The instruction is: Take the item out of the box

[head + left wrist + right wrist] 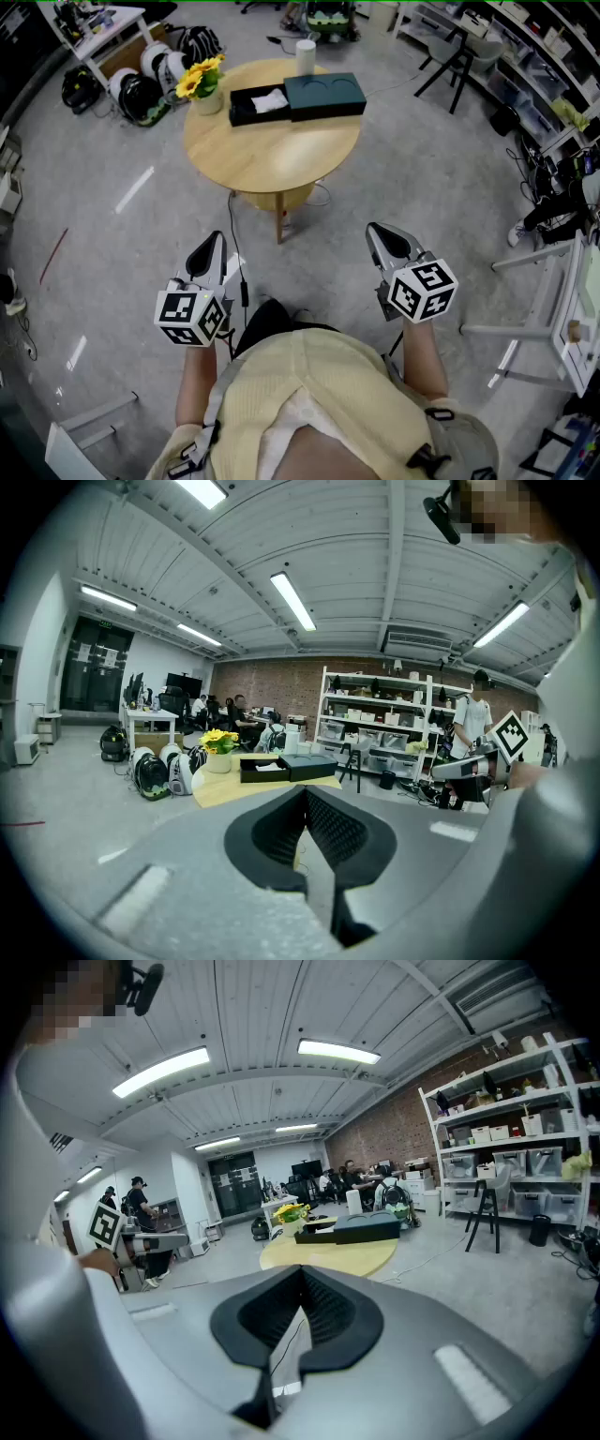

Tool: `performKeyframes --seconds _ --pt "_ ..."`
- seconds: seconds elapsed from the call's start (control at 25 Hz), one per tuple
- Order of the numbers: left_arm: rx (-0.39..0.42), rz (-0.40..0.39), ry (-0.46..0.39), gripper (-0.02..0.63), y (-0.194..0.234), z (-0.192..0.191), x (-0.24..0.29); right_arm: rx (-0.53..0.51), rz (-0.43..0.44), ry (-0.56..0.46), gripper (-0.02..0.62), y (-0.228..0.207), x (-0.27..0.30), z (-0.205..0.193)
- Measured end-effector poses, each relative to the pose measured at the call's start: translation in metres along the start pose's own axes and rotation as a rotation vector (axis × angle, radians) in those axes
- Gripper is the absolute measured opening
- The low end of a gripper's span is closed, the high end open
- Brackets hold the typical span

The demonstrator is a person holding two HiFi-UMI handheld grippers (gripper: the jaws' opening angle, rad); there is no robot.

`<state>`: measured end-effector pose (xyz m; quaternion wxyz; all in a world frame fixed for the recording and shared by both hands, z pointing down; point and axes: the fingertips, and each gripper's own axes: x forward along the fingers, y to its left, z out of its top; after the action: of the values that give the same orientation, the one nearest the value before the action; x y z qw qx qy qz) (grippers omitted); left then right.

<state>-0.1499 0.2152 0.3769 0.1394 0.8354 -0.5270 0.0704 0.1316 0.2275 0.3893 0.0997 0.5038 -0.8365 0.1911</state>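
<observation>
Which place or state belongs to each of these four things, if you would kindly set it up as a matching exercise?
Things:
1. yellow flowers
2. white item
3. dark green lid
4. left gripper

Places or states:
A. inside the open black box
B. in a pot at the left edge of the table
C. fingers shut, empty, away from the table
D. on the table, right of the box

Pairs: 1-B, 2-A, 3-D, 4-C

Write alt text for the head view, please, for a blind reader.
A person holds the left gripper and right gripper, both shut and empty, short of a round wooden table. On it lie an open box with a white item inside, and yellow flowers.
</observation>
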Motion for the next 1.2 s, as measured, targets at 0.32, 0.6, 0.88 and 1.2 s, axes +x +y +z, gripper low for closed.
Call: performKeyframes --seconds 0.32,0.6,0.88,1.2 --pt "-0.046 -0.057 0.033 0.002 -0.004 -0.003 0.023 -0.003 -0.003 0.017 0.003 0.006 0.003 -0.004" --pt "-0.219 -0.174 0.03 0.001 -0.016 -0.008 0.039 0.047 0.001 0.015 0.003 -0.003 0.009 -0.009" --pt "-0.301 -0.202 0.039 0.002 0.003 -0.008 0.066 0.042 0.007 0.057 0.003 -0.004 0.039 -0.007" --pt "-0.011 -0.201 0.063 0.003 0.032 0.015 0.124 0.016 0.013 0.083 0.003 -0.013 0.099 0.021"
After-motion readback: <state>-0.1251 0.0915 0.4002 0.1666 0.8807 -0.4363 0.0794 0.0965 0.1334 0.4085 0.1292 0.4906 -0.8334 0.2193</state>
